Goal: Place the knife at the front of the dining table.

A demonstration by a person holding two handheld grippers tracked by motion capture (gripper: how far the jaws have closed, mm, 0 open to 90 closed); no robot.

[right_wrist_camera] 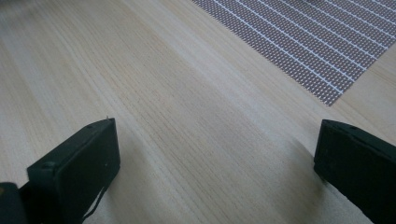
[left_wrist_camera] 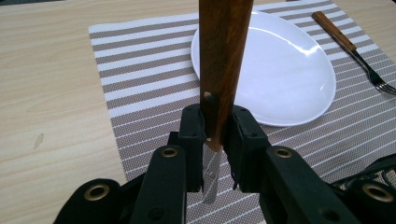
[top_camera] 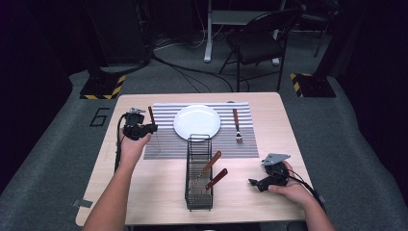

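Knife (left_wrist_camera: 219,70) pinched upright in my left fingers (left_wrist_camera: 191,126); right fingers (right_wrist_camera: 74,168) spread; wire basket (top_camera: 188,192) holds two wooden-handled utensils (top_camera: 211,171).

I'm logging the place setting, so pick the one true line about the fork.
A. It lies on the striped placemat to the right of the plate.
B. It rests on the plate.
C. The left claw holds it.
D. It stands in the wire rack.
A: in the high view the fork lies flat on the striped placemat, right of the white plate, while the left claw is shut on a wooden-handled utensil instead.
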